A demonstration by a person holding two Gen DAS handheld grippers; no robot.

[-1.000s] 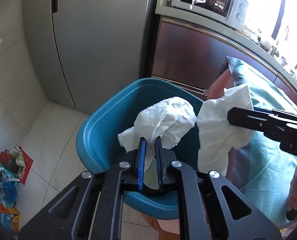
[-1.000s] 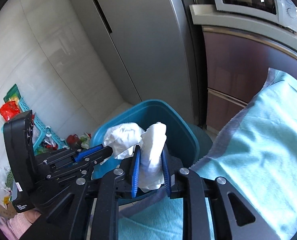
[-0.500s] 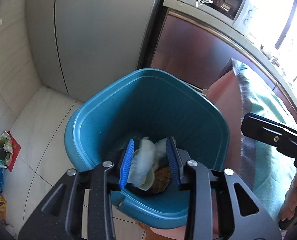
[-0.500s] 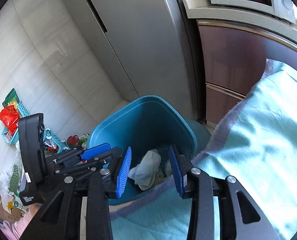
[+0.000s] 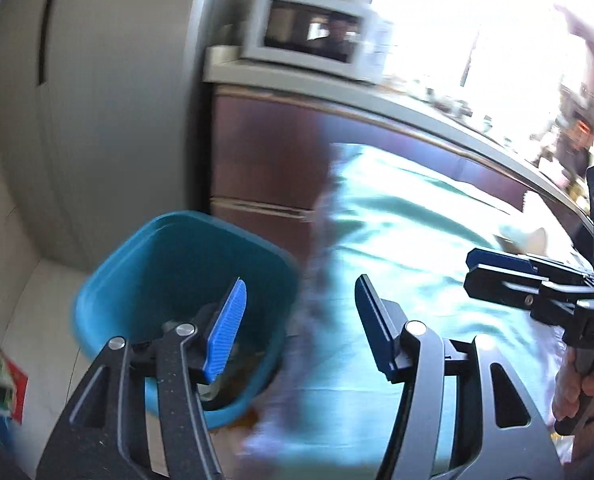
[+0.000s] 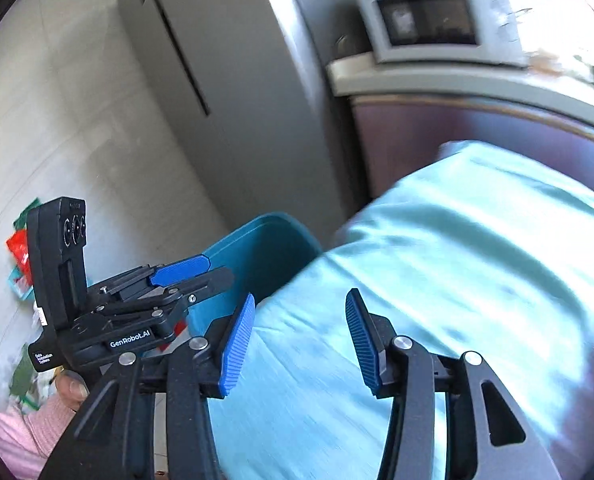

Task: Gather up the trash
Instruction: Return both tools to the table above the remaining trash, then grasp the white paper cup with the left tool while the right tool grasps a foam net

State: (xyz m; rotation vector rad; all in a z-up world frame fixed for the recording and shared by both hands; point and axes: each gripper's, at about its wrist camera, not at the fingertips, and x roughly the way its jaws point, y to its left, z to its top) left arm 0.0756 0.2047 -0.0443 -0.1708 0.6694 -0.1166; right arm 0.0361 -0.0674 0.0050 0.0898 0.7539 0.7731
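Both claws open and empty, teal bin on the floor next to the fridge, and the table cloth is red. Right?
Not quite: the cloth is light teal, not red, as the right wrist view shows. The rest holds: left claw and right claw are opening with nothing between the pads, and the teal bin sits by the fridge.

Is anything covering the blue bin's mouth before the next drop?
Nothing visible does. The blue bin stands open on the floor, close beside the hanging edge of the teal cloth; the cloth does not lie over the rim. The pictures are motion-blurred, though.

Teal bin [image 5: 185,264], seemingly plain mint cloth [image 5: 409,248].
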